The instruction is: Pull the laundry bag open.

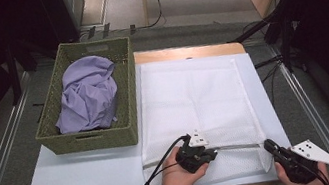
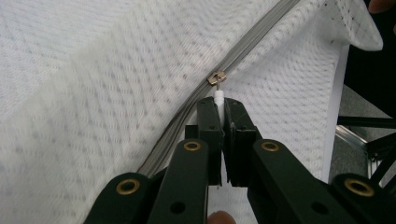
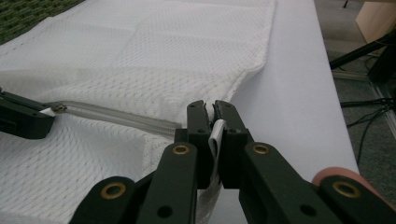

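A white mesh bag [image 1: 194, 102] lies flat across the centre of the high view. At lower centre the left gripper [image 1: 212, 153] clamps the zip pull [image 2: 218, 95]; at lower right the right gripper [image 1: 268, 146] pinches the bag's corner tab [image 3: 215, 135]. A basket [image 1: 90, 138] holding purple cloth [image 1: 89, 92] sits at upper left

Right gripper [image 1: 269, 146] body cut off by the near edge in the high view, zipper pull tab [image 2: 218, 100] mostly hidden between the left gripper's [image 2: 219, 103] jaws, mesh bag's [image 2: 93, 93] left part blurred.
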The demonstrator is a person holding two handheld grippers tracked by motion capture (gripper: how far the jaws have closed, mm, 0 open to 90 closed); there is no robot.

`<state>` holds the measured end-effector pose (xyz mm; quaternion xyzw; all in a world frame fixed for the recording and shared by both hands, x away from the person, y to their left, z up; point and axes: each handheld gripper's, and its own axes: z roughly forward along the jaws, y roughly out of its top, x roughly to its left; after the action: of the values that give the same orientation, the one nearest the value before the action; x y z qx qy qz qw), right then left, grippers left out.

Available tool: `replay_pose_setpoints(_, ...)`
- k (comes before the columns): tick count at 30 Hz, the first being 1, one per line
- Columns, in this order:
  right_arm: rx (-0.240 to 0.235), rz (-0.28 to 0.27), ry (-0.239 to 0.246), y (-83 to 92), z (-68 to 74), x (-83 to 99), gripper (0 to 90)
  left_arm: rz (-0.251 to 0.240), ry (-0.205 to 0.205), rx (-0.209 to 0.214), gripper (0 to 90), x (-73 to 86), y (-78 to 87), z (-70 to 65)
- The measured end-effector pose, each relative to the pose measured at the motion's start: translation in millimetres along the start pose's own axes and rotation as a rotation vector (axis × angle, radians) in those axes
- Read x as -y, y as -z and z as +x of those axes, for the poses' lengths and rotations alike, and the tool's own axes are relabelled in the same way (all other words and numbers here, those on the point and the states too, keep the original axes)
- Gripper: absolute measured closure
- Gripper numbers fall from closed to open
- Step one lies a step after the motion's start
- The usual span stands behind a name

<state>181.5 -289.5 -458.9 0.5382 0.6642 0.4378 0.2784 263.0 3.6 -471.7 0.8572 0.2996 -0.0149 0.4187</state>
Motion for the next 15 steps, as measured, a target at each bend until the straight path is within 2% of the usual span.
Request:
replay_pose_setpoints(7,0.020,-0.006,-0.002,0.6,-1.1,-0.3,87.3,-0.011,0.012,-0.017,87.5,7.6,15.9,9.6)
replay_pose_setpoints(10,0.030,-0.006,0.001,1.2,-1.7,-0.3,87.3,-0.009,0.019,-0.021,87.5,12.8,27.1,13.9)
replay_pose_setpoints(15,0.041,-0.003,-0.003,1.7,-3.0,-0.2,87.3,-0.020,0.023,-0.058,87.5,22.4,52.9,24.6)
